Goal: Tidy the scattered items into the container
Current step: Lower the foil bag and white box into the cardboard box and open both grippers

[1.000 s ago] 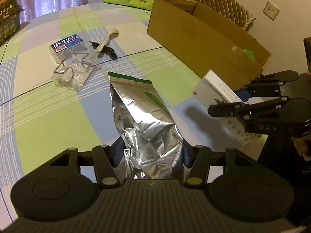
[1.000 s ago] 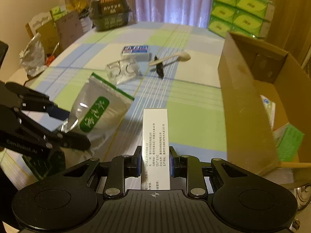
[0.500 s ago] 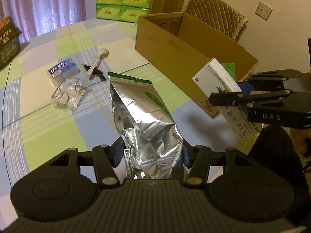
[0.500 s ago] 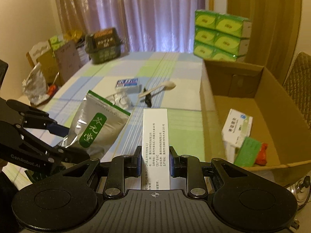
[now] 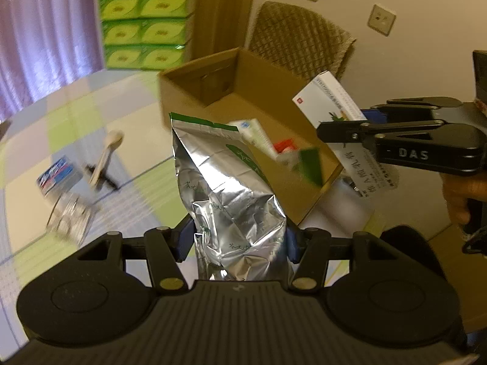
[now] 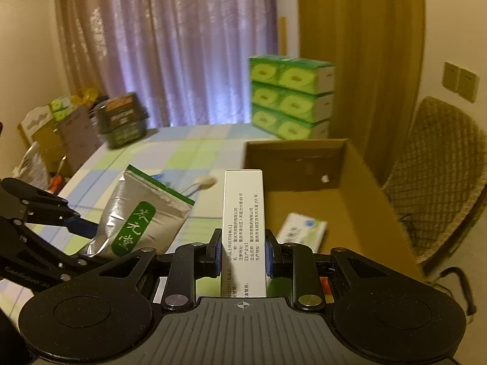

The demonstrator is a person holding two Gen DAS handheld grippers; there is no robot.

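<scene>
Checked table (image 5: 76, 121); left gripper (image 5: 240, 240) clamps foil pouch (image 5: 231, 194), lifted.

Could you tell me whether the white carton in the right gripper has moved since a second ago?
Yes. The white carton has risen from beside the cardboard box to above its open near end.

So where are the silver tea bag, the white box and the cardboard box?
silver tea bag (image 5: 231, 188): left wrist view, crinkled foil middle.
white box (image 6: 243, 213): right wrist view, printed face.
cardboard box (image 6: 292, 159): right wrist view, inner far wall.

"DAS" on the right tool (image 5: 341, 127); Chinese print on the white carton (image 6: 243, 231).
</scene>
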